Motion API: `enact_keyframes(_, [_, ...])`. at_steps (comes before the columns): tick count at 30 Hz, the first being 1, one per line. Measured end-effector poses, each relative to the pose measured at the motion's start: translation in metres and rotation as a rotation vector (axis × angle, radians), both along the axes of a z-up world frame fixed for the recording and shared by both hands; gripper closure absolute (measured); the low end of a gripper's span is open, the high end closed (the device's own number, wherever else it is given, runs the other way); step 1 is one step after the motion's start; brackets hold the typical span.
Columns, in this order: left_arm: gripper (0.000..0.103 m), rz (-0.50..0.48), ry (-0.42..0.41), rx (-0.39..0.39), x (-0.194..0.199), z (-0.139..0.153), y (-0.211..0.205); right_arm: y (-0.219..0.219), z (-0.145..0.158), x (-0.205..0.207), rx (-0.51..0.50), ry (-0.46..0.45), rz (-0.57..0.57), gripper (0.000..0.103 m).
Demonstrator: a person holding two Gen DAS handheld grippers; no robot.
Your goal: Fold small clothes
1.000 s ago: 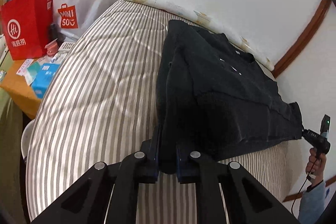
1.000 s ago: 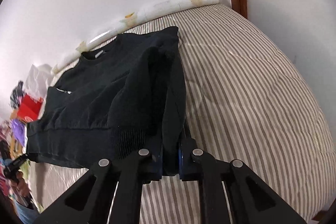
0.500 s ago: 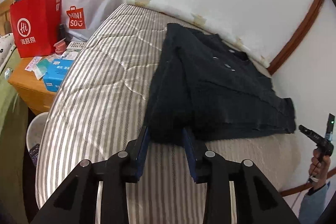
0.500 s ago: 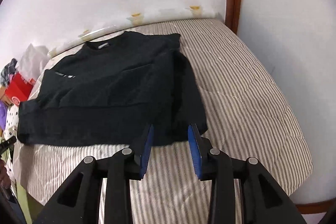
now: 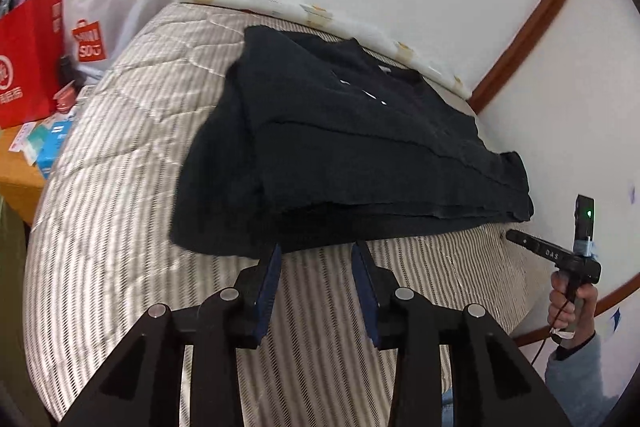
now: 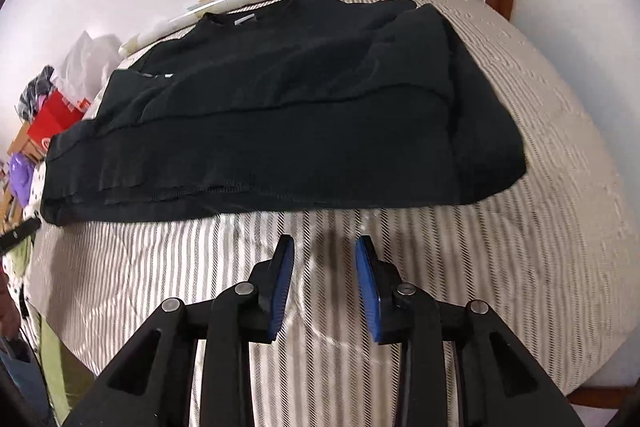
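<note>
A black sweatshirt (image 5: 340,147) lies flat on the striped bed, its lower part folded up over the body; it also shows in the right wrist view (image 6: 280,115). My left gripper (image 5: 318,255) is open and empty at the garment's near hem. My right gripper (image 6: 325,251) is open and empty, a little short of the hem over the bedcover. In the left wrist view the right gripper (image 5: 560,259) shows in a hand at the right bed edge.
The striped bed (image 5: 112,219) fills both views (image 6: 520,247). A red bag (image 5: 28,55) and a white Miniso bag (image 5: 104,7) stand at the left, above a wooden side table (image 5: 20,183) with small boxes. A white wall runs behind the bed.
Both grippers were shut on the sweatshirt's hem a second ago. They opened, let the cloth down onto the bed and drew back from it.
</note>
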State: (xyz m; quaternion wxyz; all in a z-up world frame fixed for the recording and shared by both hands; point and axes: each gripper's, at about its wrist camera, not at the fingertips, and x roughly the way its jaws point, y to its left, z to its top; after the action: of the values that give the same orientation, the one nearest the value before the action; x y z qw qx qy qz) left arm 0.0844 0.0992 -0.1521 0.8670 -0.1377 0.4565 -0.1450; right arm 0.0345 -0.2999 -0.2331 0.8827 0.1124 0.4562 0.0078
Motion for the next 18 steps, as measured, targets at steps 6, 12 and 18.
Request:
enact_keyframes(6, [0.071, -0.051, 0.027, 0.001, 0.019, -0.006, -0.022, 0.01, 0.005, 0.011, 0.02, -0.021, -0.003, 0.087])
enact_keyframes(12, [0.071, -0.073, 0.065, 0.059, 0.039, -0.015, -0.042, 0.012, 0.008, 0.021, 0.027, -0.033, -0.004, 0.088])
enact_keyframes(18, [0.071, -0.056, 0.058, 0.082, 0.051, -0.003, -0.046, 0.016, 0.014, 0.029, 0.019, -0.041, -0.019, 0.089])
